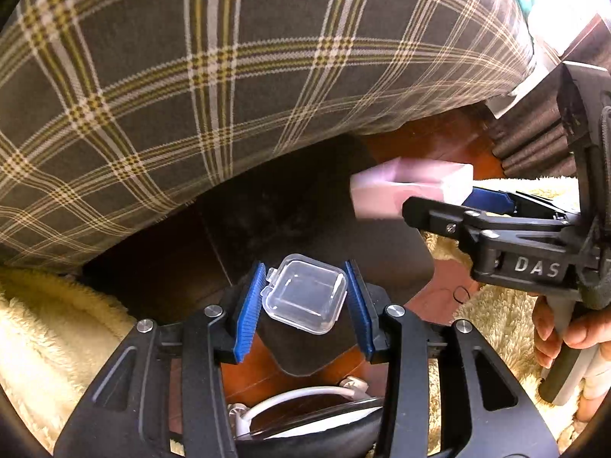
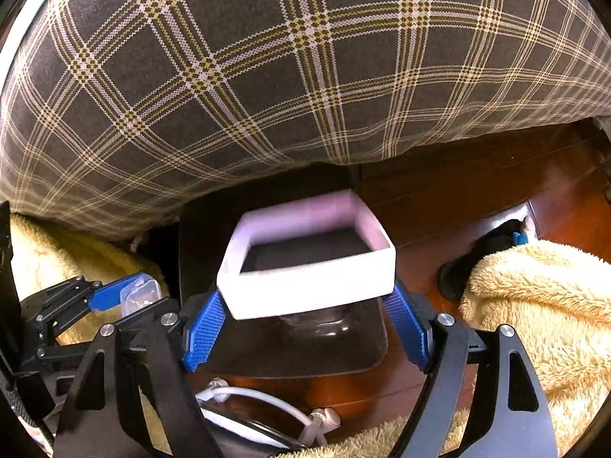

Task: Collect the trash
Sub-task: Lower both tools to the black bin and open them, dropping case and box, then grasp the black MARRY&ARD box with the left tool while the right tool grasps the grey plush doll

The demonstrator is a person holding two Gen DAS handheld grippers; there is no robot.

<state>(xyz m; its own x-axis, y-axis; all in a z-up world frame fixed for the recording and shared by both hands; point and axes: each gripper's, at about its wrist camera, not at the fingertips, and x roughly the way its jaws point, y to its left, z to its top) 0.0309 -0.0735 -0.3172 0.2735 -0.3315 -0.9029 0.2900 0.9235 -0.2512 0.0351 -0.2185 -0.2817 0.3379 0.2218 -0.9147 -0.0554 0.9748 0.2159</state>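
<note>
- Wooden floor (image 2: 458, 206) under plaid bedding (image 2: 267, 76).
- Left gripper (image 1: 303, 297) clamped narrow on small clear case (image 1: 305, 294), apparently empty.
- Right gripper (image 2: 305, 316) spread wide, holding white open box (image 2: 305, 263), empty.

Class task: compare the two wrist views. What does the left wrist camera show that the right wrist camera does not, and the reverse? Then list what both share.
Only the left wrist view shows the person's hand on the right gripper's handle, and the ribbed dark fabric.

Only the right wrist view shows the dark object half under the fluffy blanket.

Both show the plaid cushion, the clear plastic case held by the left gripper, the white open box held by the right gripper, and the white cable.
</note>
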